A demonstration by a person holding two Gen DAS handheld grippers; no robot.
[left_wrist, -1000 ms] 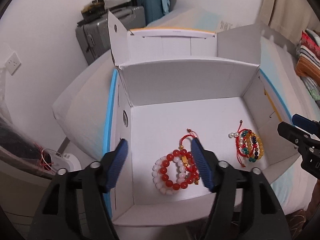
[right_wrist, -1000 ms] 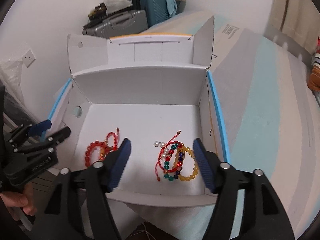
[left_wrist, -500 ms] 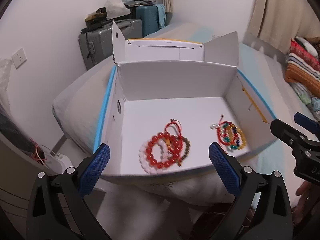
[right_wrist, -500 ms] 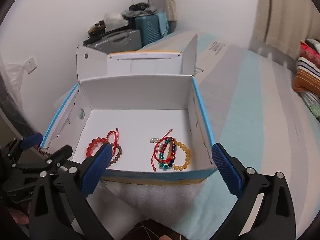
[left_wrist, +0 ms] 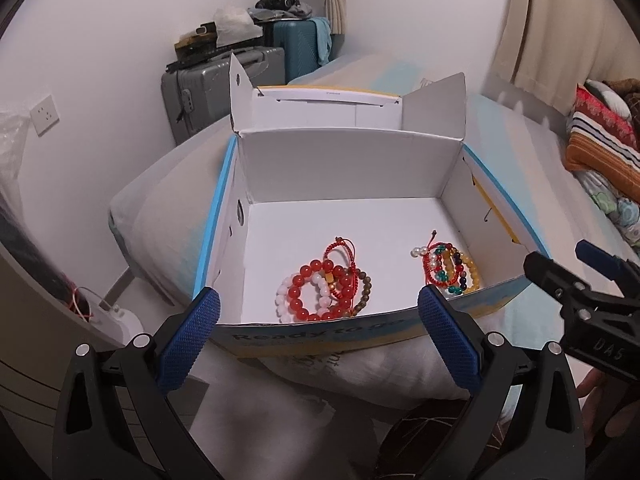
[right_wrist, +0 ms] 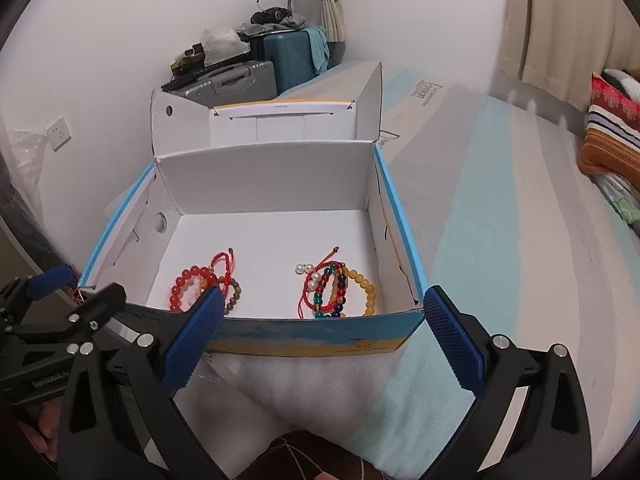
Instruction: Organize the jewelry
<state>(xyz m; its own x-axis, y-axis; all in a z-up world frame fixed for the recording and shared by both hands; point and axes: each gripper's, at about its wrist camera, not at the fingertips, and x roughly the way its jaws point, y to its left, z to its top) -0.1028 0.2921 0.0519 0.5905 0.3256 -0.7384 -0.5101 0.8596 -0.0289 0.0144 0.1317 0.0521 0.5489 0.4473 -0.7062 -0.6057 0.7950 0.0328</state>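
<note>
Two heaps of beaded bracelets are sorted inside the open white cardboard box (left_wrist: 344, 168): red-and-white ones (left_wrist: 320, 292) near its left wall, multicoloured ones (left_wrist: 450, 266) by its right. Looks mostly done. Outside its front edge, left gripper (left_wrist: 318, 338) and right gripper (right_wrist: 320, 340) are spread wide, nothing grasped.

Box front wall (right_wrist: 312, 334) hides the bracelets' (right_wrist: 340, 292) near edge.

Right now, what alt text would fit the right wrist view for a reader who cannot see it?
An open white cardboard box on a bed holds two heaps of bracelets: red beads on the left, mixed colours on the right. The right gripper hangs open and empty before the near wall, and the left gripper shows at the left edge.
</note>
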